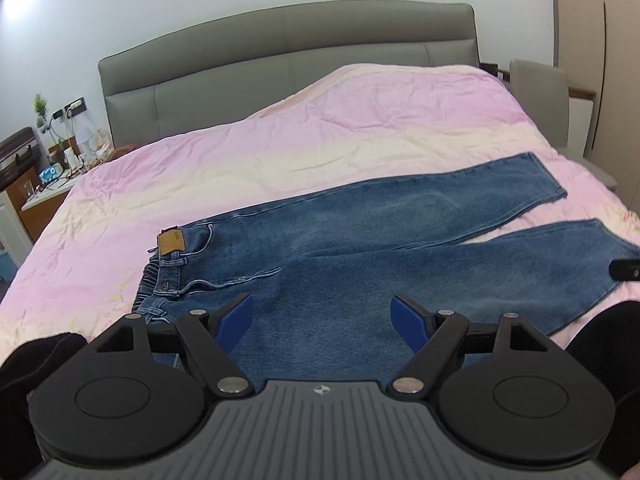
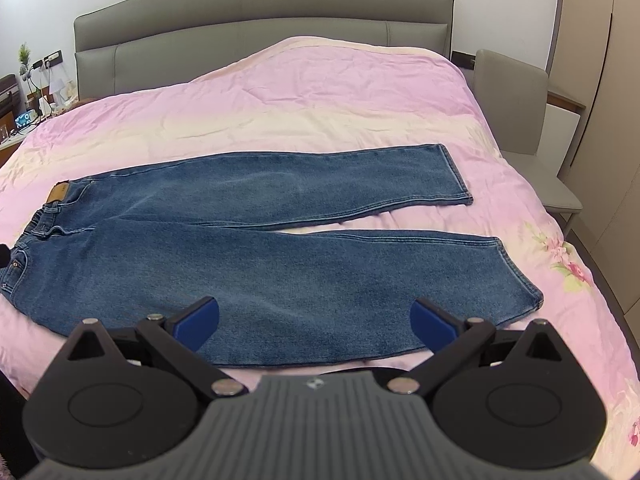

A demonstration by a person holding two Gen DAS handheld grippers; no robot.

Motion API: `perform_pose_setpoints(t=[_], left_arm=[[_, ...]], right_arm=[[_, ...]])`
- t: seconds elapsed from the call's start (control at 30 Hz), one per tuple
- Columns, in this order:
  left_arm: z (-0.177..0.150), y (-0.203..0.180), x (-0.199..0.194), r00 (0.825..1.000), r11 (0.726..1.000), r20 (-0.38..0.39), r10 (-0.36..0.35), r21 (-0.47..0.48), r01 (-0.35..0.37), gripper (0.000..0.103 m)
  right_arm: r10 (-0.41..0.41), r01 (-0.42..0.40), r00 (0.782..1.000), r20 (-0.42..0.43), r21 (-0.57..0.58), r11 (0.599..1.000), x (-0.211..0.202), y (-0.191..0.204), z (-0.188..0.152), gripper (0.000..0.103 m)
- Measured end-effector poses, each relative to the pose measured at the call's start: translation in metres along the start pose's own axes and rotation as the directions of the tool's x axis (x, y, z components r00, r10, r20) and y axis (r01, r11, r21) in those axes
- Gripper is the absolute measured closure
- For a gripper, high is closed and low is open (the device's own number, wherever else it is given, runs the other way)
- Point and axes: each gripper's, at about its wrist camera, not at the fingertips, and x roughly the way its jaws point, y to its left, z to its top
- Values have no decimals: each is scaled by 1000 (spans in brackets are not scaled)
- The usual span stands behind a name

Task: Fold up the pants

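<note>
Jeans [image 2: 256, 256] flat, legs spread apart

Left claw [image 1: 322, 318]: black linkage arms, blue finger pads [image 1: 236, 322], silver pivot screws, two round black discs, grey ribbed housing with small round emblem. Right claw [image 2: 315, 322]: identical build, blue pads [image 2: 198, 320], silver screws, same emblem on ribbed grey housing. Dark sleeve [image 1: 38, 354] beside left claw.
</note>
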Motion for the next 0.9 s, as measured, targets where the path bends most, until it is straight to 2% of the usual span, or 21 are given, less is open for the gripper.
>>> perform_pose_setpoints(t=[0.1,0.23,0.33,0.4,0.5,0.6,0.7,0.8,0.83,0.9], left_arm=[[-1,15,10,1000,999,-15,-2,53,3,14],[-7,39,26,999,992,-49,1,127,5,17],[-15,53,43,996,978,-84,14,210,4,17],[-22,59,57,991,967,-134,16,253,18,17],[-34,61,80,974,952,-226,19,302,52,17],[-43,54,103,946,940,-325,7,324,105,19],[-48,39,124,918,918,-397,1,364,156,19],[-58,18,145,894,864,-445,41,465,191,19],[-62,10,150,889,836,-454,64,511,202,19],[-73,-8,159,889,768,-445,108,605,209,19]], right_arm=[[29,-29,1000,9,-35,999,15,-11,-1,5],[-7,6,1000,-8,-127,992,37,-29,3,6],[-11,4,999,-42,-155,988,57,-50,7,16],[-16,4,997,-74,-162,987,72,-66,9,21],[-4,-20,991,-137,-172,985,96,-88,10,28],[34,-80,974,-224,-197,977,124,-108,9,28],[19,-105,953,-301,-275,956,148,-125,10,28],[-10,-129,932,-363,-356,925,166,-142,0,28],[-25,-132,925,-379,-382,915,170,-148,-3,28],[-56,-142,909,-412,-434,890,177,-156,-10,28]])
